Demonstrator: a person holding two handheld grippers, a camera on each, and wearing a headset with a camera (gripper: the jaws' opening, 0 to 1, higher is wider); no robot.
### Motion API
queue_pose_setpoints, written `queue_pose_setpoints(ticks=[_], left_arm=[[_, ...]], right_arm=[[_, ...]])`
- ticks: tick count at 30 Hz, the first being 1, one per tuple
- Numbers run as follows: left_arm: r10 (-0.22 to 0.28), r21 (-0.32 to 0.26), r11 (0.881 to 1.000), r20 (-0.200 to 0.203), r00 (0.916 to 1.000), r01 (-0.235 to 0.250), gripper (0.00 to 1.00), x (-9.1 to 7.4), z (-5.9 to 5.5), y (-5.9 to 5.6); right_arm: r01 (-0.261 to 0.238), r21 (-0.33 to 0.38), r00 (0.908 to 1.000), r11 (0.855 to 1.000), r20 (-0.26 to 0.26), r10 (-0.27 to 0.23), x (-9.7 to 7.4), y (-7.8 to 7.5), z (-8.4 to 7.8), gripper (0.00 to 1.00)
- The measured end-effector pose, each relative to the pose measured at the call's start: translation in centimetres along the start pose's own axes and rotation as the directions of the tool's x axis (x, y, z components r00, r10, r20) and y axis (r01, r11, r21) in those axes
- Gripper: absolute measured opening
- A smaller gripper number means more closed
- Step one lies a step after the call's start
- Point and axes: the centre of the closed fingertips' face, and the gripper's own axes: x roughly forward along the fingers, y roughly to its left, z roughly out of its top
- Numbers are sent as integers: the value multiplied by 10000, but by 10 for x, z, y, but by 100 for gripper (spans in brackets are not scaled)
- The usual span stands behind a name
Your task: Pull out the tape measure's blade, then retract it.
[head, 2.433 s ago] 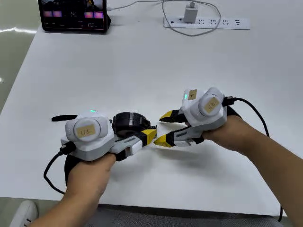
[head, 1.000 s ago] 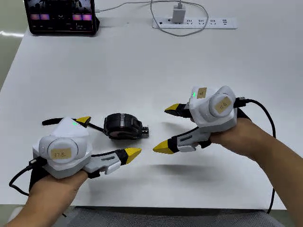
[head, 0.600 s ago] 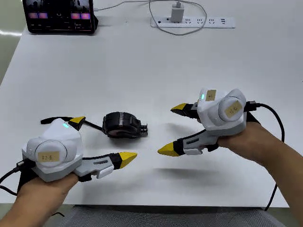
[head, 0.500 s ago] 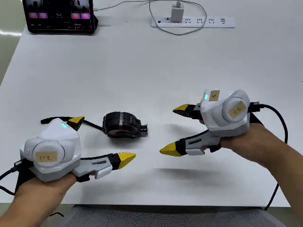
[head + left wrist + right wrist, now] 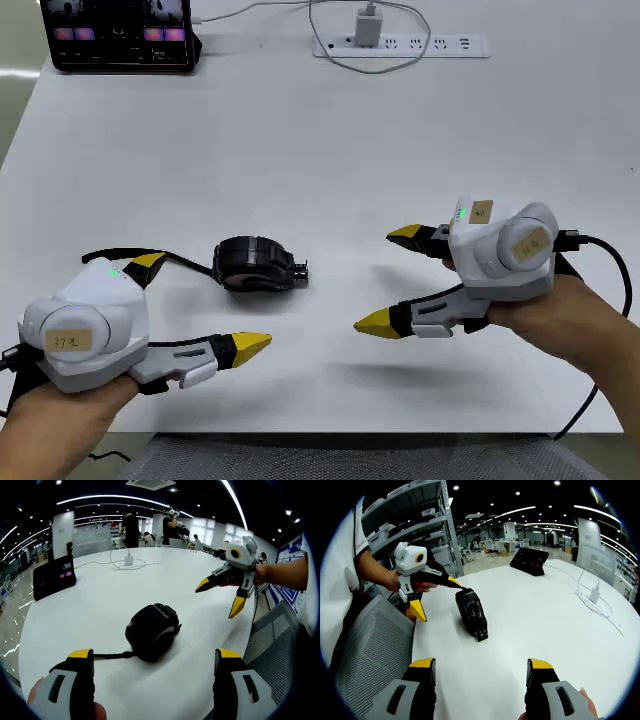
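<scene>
Flanking the round black tape measure (image 5: 255,265), left hand-held gripper (image 5: 200,300) and right hand-held gripper (image 5: 385,280), yellow-tipped, both spread.

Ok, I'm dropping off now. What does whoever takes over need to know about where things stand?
Left gripper: open, empty, just short of the tape measure.
Right gripper: open, empty, off to the tape's other side, clear of it.
Tape measure lies on the white table with its blade inside the case. Its hook end faces the right gripper, and its strap trails toward the left one.
Whether the pull has been made cannot be told. If not, probably hold the case, draw the hook out, then let it retract.
</scene>
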Motion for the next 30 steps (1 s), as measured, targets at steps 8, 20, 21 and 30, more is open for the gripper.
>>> queue_pose_setpoints(ticks=[8,20,21,30], left_arm=[[-91,-8,10000,-67,9999,91,99,-4,-3,1],[-337,309,9989,-134,9993,341,99,-12,-4,-4],[-382,325,9987,-116,9992,386,99,-13,-3,-4],[-552,733,9957,-223,9982,567,99,-18,-4,-6]], right_arm=[[148,128,9999,9998,34,-148,-8,2,-3,73],[452,107,9990,9989,-27,-452,-24,2,-12,73],[512,72,9987,9987,-12,-512,-26,2,-13,73],[884,82,9960,9960,123,-885,-35,-2,-17,73]])
